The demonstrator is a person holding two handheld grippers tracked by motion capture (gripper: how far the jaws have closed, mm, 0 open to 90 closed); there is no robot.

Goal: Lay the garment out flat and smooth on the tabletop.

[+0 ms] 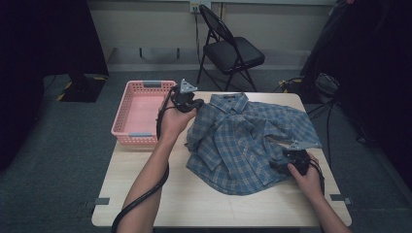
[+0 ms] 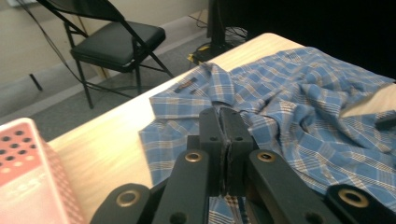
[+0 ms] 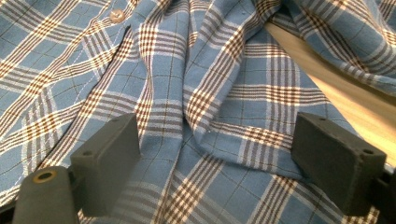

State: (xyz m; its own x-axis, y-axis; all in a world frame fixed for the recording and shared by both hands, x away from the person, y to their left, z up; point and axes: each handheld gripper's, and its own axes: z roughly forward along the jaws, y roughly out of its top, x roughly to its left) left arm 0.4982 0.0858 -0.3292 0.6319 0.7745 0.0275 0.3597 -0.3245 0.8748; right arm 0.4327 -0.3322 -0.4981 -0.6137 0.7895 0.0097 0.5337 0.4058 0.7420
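I log a pink basket at the table's far left corner — overhanging its edge. Behind the table I note a black folding chair — standing on grey carpet by the wall.

We can read no text, number or brand anywhere here. The dark label inside the collar of the plaid shirt, at the far side of the table, is too small and blurred to read.
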